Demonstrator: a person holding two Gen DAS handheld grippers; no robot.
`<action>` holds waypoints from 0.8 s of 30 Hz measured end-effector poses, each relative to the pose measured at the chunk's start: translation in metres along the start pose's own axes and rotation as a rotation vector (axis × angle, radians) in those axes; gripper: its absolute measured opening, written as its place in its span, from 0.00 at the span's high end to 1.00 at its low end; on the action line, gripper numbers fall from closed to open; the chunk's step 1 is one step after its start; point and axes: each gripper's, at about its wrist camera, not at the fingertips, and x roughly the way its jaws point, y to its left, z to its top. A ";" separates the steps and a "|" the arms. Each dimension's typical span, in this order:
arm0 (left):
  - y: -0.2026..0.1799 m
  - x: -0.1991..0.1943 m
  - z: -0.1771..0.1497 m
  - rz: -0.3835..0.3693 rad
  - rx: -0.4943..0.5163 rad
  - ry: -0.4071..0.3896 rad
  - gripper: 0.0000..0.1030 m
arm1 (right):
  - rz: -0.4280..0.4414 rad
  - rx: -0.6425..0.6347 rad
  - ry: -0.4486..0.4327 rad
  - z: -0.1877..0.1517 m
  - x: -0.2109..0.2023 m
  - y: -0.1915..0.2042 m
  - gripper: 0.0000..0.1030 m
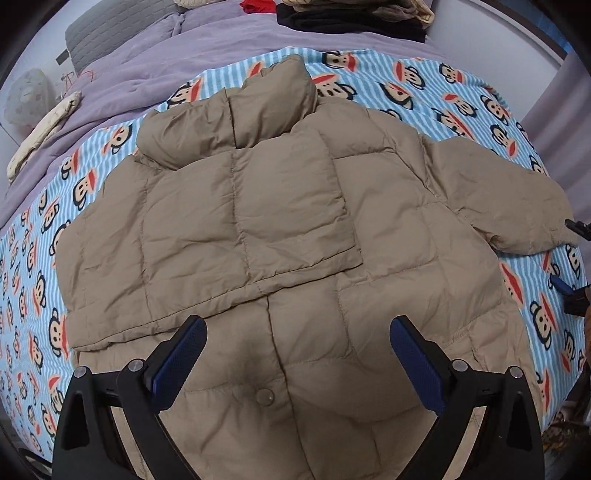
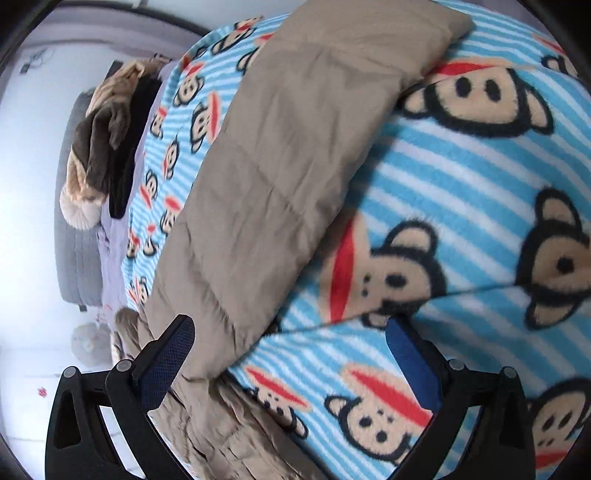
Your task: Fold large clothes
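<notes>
A tan quilted puffer jacket lies flat on a blue striped monkey-print blanket, collar at the far end. One sleeve is folded across its chest; the other sleeve lies out to the right. My left gripper hovers open over the jacket's lower front near a snap button, nothing between its fingers. In the right wrist view that spread sleeve runs across the blanket. My right gripper is open wide, with the sleeve's edge between its fingers and the pads not pressing on it.
A lilac quilt covers the far part of the bed. A pile of dark and beige clothes sits at the far end, also visible as clothes in the right wrist view. A cream cloth lies at the left.
</notes>
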 end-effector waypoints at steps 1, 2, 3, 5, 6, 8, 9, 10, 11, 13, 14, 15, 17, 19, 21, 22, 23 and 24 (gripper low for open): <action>-0.001 0.001 0.001 -0.003 -0.002 0.005 0.03 | 0.038 0.040 -0.016 0.008 0.000 -0.005 0.00; -0.002 0.002 0.002 -0.004 -0.004 0.008 0.03 | 0.072 0.078 -0.032 0.017 -0.001 -0.010 0.00; -0.004 0.003 0.003 -0.006 -0.006 0.011 0.03 | 0.100 0.112 -0.047 0.023 -0.001 -0.014 0.00; -0.007 0.004 0.003 -0.008 -0.007 0.014 0.03 | 0.154 0.176 -0.067 0.033 0.000 -0.020 0.00; -0.009 0.004 0.004 -0.009 -0.009 0.016 0.03 | 0.173 0.200 -0.071 0.036 0.002 -0.022 0.00; -0.011 0.004 0.003 -0.009 -0.013 0.019 0.03 | 0.206 0.223 -0.077 0.043 0.004 -0.024 0.00; -0.012 0.004 0.004 -0.011 -0.014 0.019 0.03 | 0.217 0.224 -0.080 0.046 0.005 -0.023 0.00; -0.013 0.004 0.004 -0.012 -0.015 0.020 0.03 | 0.224 0.222 -0.083 0.049 0.006 -0.022 0.00; -0.014 0.004 0.004 -0.011 -0.014 0.022 0.03 | 0.232 0.220 -0.085 0.053 0.006 -0.021 0.00; -0.016 0.004 0.004 -0.010 -0.013 0.025 0.03 | 0.247 0.222 -0.088 0.059 0.006 -0.021 0.00; -0.017 0.005 0.004 -0.011 -0.013 0.027 0.03 | 0.253 0.227 -0.089 0.061 0.008 -0.021 0.00; -0.018 0.005 0.005 -0.011 -0.013 0.027 0.03 | 0.261 0.233 -0.090 0.062 0.008 -0.021 0.00; -0.020 0.004 0.005 -0.008 -0.011 0.021 0.03 | 0.278 0.244 -0.092 0.065 0.008 -0.023 0.00; -0.023 0.004 0.006 -0.008 -0.005 0.018 0.03 | 0.292 0.248 -0.091 0.068 0.009 -0.022 0.00; -0.026 0.004 0.006 -0.009 -0.002 0.017 0.03 | 0.308 0.244 -0.092 0.071 0.010 -0.021 0.00; -0.028 0.004 0.007 -0.009 -0.001 0.015 0.03 | 0.317 0.239 -0.091 0.072 0.010 -0.019 0.00; -0.029 0.004 0.007 -0.007 -0.001 0.012 0.03 | 0.323 0.234 -0.091 0.074 0.009 -0.018 0.00; -0.030 0.005 0.008 -0.005 -0.002 0.010 0.03 | 0.326 0.231 -0.091 0.076 0.009 -0.016 0.00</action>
